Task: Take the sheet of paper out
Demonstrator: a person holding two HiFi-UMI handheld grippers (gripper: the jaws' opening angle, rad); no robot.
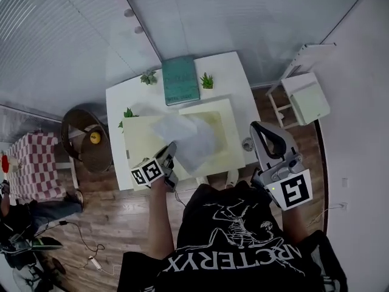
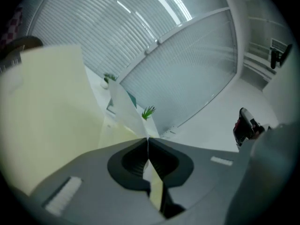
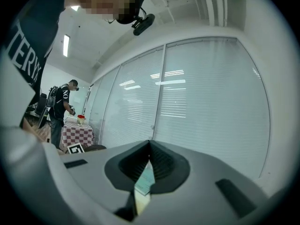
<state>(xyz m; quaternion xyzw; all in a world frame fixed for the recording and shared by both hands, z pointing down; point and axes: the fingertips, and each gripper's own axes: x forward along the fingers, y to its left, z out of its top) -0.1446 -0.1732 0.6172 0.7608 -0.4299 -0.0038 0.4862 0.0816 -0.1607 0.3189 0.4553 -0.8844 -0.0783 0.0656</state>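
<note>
A cream folder [image 1: 141, 142] lies open on the white table [image 1: 237, 72]. A thin white sheet of paper [image 1: 185, 135] rises out of it. My left gripper [image 1: 172, 147] is shut on the sheet's near edge and holds it up above the folder. In the left gripper view the sheet [image 2: 125, 108] runs out from between the closed jaws of the left gripper [image 2: 147, 138], with the folder's flap [image 2: 47, 111] to the left. My right gripper [image 1: 259, 128] hovers off the table's right edge, pointing level. In its own view the right gripper [image 3: 150, 142] has its jaws together and holds nothing.
A teal book [image 1: 180, 79] lies at the table's far side between small potted plants [image 1: 207, 81], and a third plant [image 1: 127, 113] stands at the left edge. A round wicker chair [image 1: 85, 135] is on the left and a white shelf unit [image 1: 307, 96] on the right. A person [image 3: 63, 107] stands by a checkered table.
</note>
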